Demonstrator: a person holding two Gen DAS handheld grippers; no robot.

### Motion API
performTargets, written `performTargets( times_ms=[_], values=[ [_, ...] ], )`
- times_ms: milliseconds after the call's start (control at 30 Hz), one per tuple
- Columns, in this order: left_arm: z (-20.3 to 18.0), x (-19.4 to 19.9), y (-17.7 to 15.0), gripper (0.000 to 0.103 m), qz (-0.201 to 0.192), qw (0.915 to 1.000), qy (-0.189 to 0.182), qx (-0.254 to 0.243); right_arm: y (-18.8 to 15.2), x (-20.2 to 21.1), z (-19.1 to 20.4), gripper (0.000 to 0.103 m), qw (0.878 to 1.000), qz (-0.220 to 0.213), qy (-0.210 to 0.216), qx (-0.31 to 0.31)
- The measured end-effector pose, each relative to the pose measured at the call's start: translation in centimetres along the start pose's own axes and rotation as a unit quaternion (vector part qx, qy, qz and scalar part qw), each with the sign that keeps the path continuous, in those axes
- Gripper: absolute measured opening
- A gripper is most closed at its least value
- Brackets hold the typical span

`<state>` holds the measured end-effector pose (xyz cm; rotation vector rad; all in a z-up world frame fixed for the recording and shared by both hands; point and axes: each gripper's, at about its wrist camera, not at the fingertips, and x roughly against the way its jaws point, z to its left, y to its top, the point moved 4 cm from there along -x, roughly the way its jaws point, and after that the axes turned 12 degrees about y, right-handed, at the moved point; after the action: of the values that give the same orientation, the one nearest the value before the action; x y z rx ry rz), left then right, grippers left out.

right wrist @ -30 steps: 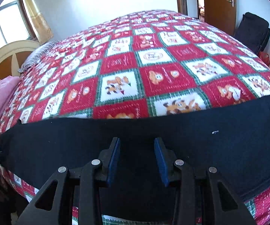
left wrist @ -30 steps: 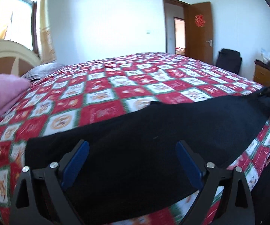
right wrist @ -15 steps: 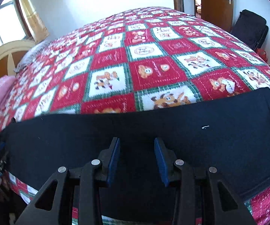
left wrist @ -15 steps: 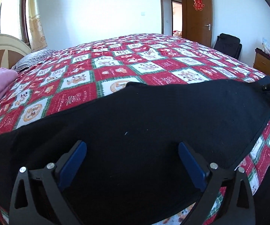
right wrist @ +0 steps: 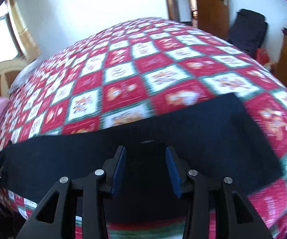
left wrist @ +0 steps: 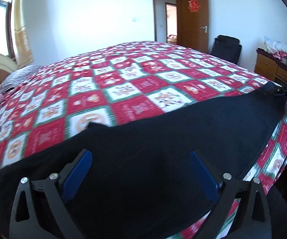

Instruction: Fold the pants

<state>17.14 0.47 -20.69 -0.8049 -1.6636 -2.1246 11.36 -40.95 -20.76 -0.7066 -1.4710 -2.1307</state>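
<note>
On the bed (left wrist: 135, 83) lies one pair of black pants (left wrist: 163, 139), stretched along its near edge. Two grippers hover over it: the left gripper (left wrist: 141, 159) with fingers spread wide, the right gripper (right wrist: 145, 155) parted, having just widened, pinching nothing.

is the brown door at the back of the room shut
No, in the left wrist view the brown door stands swung open beside its doorway, with a lit room showing through.

Black pants (left wrist: 163, 139) are lying across the checked quilt (left wrist: 123, 83). The left gripper (left wrist: 141, 171) is hovering over them, jaws spread wide.
</note>
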Motion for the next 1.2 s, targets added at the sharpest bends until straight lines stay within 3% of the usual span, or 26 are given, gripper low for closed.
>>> performTargets(
  times_ms=[333, 767, 967, 1000, 1067, 1200],
  values=[
    [-1.8, -2.1, -1.0, 0.103, 0.027, 0.9996, 0.005, -0.006, 2.2, 6.2, -8.6, 0.044, 0.996, -0.059, -0.041, -0.052],
    [-1.9, -2.4, -0.9, 0.103, 0.024, 0.9996, 0.011, 0.003, 2.0, 3.5, -8.7, 0.044, 0.996, -0.009, 0.057, -0.068],
    [-1.8, -2.4, -1.0, 0.103, 0.017, 0.9998, 0.008, 0.007, 2.4, 1.4, -8.5, 0.042, 0.997, 0.019, 0.042, -0.067],
    [-1.8, -2.4, -1.0, 0.103, 0.016, 0.9998, 0.007, 0.008, 2.4, 1.4, -8.5, 0.039, 0.997, 0.020, 0.038, -0.067],
    [-1.7, -2.3, -1.0, 0.103, 0.016, 0.9998, 0.006, 0.008, 2.2, 1.5, -8.2, 0.016, 0.997, 0.020, 0.035, -0.070],
    [-1.6, -1.7, -1.1, 0.103, 0.022, 0.9996, 0.013, 0.011, 2.3, 3.4, -6.5, 0.012, 0.997, -0.011, 0.039, -0.070]
  ],
)
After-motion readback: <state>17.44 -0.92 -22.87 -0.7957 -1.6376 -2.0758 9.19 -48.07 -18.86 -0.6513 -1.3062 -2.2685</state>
